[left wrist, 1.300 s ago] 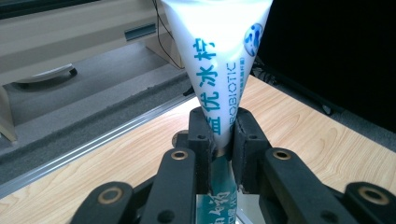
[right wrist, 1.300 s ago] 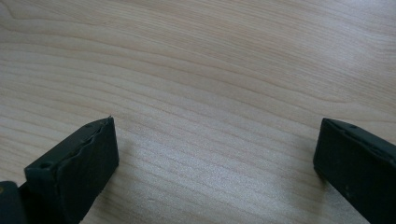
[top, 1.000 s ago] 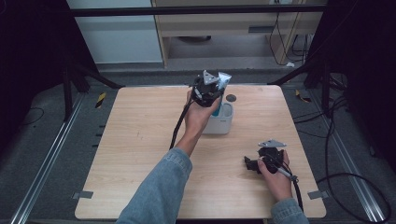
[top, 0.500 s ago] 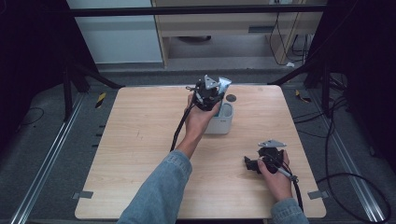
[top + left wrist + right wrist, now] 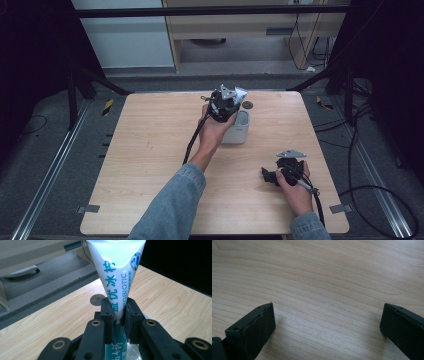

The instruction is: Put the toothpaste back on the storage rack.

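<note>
My left gripper (image 5: 223, 104) (image 5: 117, 313) is shut on a white toothpaste tube (image 5: 240, 93) (image 5: 117, 275) with teal lettering. Its jaws pinch the tube near its narrow lower part, and the flat crimped end points up and away. It hangs just above a pale grey cup (image 5: 239, 129) that stands at the table's middle back. In the left gripper view the tube's lower end is hidden behind the jaws. My right gripper (image 5: 269, 176) (image 5: 327, 320) rests low at the front right of the table, open, with bare wood between its jaws.
The light wooden table (image 5: 150, 150) has a small round dark grommet (image 5: 247, 105) (image 5: 97, 299) just behind the cup. Grey floor, rails and dark frame posts surround the table; a cabinet stands at the back. Cables trail from both grippers.
My left gripper with the tube has sunk slightly towards the cup. The right gripper has stayed in place.
</note>
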### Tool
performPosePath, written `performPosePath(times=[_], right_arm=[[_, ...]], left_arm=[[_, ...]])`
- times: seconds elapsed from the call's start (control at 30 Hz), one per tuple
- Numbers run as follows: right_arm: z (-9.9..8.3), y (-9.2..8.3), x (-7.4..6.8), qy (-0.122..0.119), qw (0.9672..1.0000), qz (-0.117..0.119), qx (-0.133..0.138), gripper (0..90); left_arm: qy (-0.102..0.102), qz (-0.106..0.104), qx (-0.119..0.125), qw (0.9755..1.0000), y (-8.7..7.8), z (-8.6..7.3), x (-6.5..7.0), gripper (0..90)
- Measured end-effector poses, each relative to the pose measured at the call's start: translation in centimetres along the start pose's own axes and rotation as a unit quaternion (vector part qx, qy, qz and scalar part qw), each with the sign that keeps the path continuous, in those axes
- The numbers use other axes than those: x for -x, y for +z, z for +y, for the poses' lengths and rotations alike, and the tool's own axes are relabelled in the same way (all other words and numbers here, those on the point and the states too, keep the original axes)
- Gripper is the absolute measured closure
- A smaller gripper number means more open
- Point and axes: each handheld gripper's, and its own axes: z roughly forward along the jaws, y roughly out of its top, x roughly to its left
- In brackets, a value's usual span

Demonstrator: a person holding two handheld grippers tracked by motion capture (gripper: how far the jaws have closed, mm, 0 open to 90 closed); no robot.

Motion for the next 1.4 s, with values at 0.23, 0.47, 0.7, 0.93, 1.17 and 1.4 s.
performPosePath(times=[0.23,0.47,0.7,0.93,1.17,1.4], right_arm=[[0.0,0.0,0.0,0.0,1.0,0.0,0.0,0.4],[0.0,0.0,0.0,0.0,1.0,0.0,0.0,0.4],[0.0,0.0,0.0,0.0,1.0,0.0,0.0,0.4],[0.0,0.0,0.0,0.001,1.0,0.0,0.0,0.4],[0.0,0.0,0.0,0.001,1.0,0.0,-0.001,0.4],[0.0,0.0,0.0,0.001,1.0,0.0,-0.001,0.3]], left_arm=[[0.0,0.004,-0.009,1.0,0.1,-0.4,-0.3,78.9],[0.006,0.005,-0.017,0.9998,0.3,-0.7,-0.1,78.8],[0.007,0.006,-0.027,0.9996,0.5,-0.8,0.0,78.8],[0.014,0.01,-0.039,0.9991,0.7,-1.0,0.1,78.8],[0.013,0.013,-0.041,0.999,0.7,-1.1,0.2,78.8],[0.018,0.016,-0.051,0.9984,0.6,-1.3,0.1,78.8]])
